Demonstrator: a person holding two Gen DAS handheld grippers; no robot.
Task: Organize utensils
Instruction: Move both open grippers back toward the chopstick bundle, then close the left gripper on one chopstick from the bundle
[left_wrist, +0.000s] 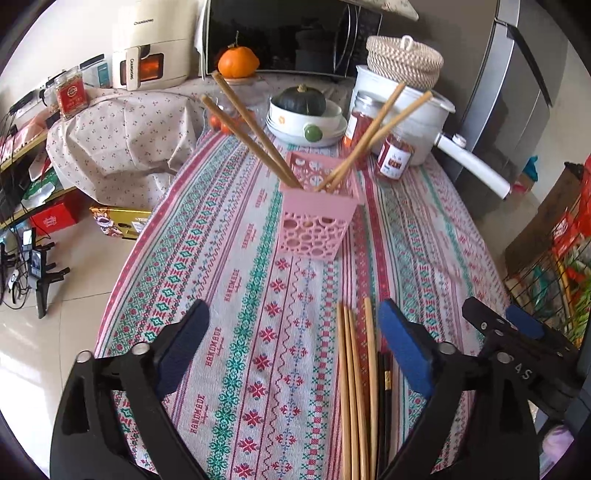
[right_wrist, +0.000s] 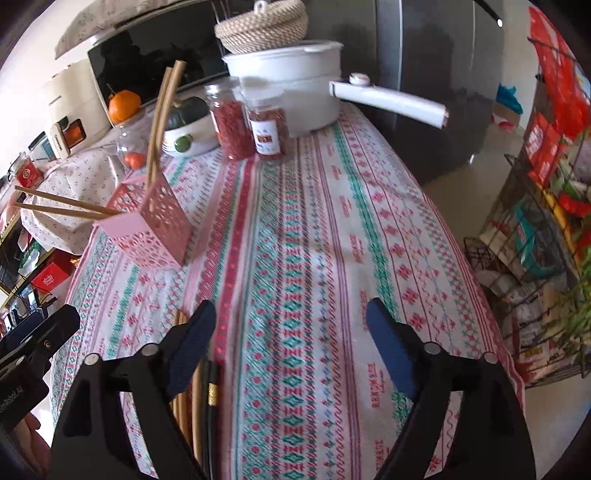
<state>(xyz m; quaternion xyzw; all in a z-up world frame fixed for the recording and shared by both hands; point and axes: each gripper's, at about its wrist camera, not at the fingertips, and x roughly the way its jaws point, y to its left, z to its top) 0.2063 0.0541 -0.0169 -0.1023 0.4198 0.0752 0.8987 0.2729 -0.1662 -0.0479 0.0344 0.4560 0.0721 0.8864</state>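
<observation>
A pink perforated holder (left_wrist: 317, 218) stands mid-table with two pairs of wooden chopsticks (left_wrist: 255, 125) leaning out of it left and right. The holder (right_wrist: 151, 225) sits at the left of the right wrist view. Several loose wooden chopsticks (left_wrist: 354, 387) and a black pair (left_wrist: 386, 398) lie on the patterned cloth near the front edge. My left gripper (left_wrist: 295, 332) is open above the cloth, the loose chopsticks just inside its right finger. My right gripper (right_wrist: 291, 328) is open over bare cloth, the loose chopsticks (right_wrist: 197, 398) beside and under its left finger. Neither holds anything.
At the table's far end stand a white pot with a long handle (left_wrist: 402, 110), a woven lidded basket (left_wrist: 404, 55), two red-filled jars (left_wrist: 393, 157), a bowl holding a green squash (left_wrist: 303, 110) and an orange (left_wrist: 237, 61). A wire rack (right_wrist: 535, 229) is right of the table.
</observation>
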